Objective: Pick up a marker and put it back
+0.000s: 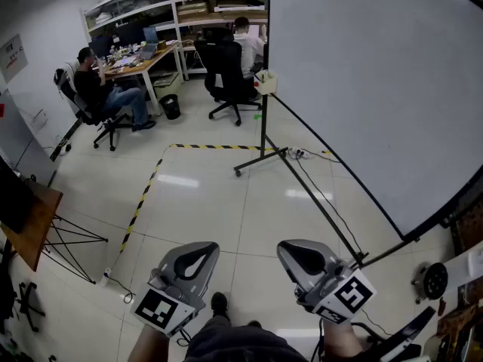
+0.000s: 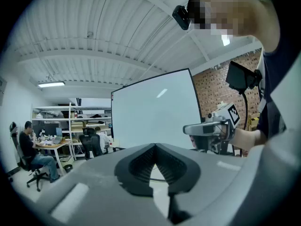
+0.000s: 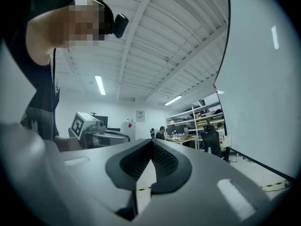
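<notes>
No marker shows clearly in any view. A small cream box (image 1: 265,81) hangs on the left edge of the big whiteboard (image 1: 377,89), far ahead of both grippers; its contents are too small to make out. My left gripper (image 1: 198,258) and right gripper (image 1: 300,258) are held low and side by side over the floor, well short of the board. In the left gripper view the left gripper (image 2: 154,146) has its tips together with nothing between them, and the right gripper (image 2: 212,128) shows beside it. The right gripper (image 3: 151,141) is likewise shut and empty.
The whiteboard stand's legs (image 1: 260,161) and cables (image 1: 317,191) run across the tiled floor. Yellow-black tape (image 1: 143,194) marks the floor. Two people sit at a desk (image 1: 139,59) with office chairs (image 1: 226,74). Shelves stand behind them. A wooden table (image 1: 30,217) is at the left.
</notes>
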Available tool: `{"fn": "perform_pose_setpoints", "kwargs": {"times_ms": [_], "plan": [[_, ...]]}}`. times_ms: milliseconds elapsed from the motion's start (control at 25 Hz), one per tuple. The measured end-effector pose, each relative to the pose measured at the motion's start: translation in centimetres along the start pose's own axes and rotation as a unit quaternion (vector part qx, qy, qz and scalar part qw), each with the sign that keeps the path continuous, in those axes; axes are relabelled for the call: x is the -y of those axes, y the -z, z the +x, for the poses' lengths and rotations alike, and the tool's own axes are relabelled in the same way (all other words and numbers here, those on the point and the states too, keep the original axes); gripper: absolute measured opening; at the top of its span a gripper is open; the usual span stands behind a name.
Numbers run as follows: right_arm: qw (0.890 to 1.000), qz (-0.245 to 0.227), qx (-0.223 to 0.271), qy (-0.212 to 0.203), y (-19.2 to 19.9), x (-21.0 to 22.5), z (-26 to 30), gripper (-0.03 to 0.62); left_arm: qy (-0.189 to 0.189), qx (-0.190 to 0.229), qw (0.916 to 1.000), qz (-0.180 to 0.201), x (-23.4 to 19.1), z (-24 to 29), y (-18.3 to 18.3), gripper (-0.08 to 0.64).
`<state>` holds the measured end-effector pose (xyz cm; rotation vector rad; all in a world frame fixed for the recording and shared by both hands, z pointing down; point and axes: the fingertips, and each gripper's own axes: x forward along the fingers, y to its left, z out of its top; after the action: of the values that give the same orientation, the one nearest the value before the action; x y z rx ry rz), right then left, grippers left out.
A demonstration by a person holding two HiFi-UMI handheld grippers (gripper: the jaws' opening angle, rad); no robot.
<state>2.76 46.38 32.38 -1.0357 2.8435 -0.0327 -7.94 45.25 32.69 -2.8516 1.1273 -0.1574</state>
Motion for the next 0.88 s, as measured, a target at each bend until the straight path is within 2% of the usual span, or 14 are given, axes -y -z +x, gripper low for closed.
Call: {"fn": "perform_pose_setpoints", "kwargs": {"times_ms": [200, 480, 680, 800, 880], "plan": [[1.000, -0.005, -0.001, 0.003, -0.2, 1.2, 1.3, 0.000, 0.002, 0.016, 0.9999, 0.004, -1.8, 1.1, -1.0, 0.006], [0.999, -0.003, -0.031, 0.031, 2.1, 4.5, 4.2, 0.000, 0.023, 0.020, 0.9995, -0.009, -5.7, 4.7, 0.8, 0.006], [0.997, -0.004, -0.049, 0.057, 2.8, 7.5, 8.8, 0.000, 0.032, 0.017, 0.9989, -0.030, -11.5, 7.4, 2.3, 0.006], [0.995, 0.003, -0.063, 0.078, 3.3, 10.5, 12.2, 0.000, 0.051, 0.002, 0.9982, -0.030, -15.8, 9.8, 3.6, 0.006], [0.994, 0.003, -0.072, 0.088, 3.4, 12.5, 14.7, 0.000, 0.065, 0.016, 0.9972, -0.032, -18.5, 11.8, 3.2, 0.006]]}}
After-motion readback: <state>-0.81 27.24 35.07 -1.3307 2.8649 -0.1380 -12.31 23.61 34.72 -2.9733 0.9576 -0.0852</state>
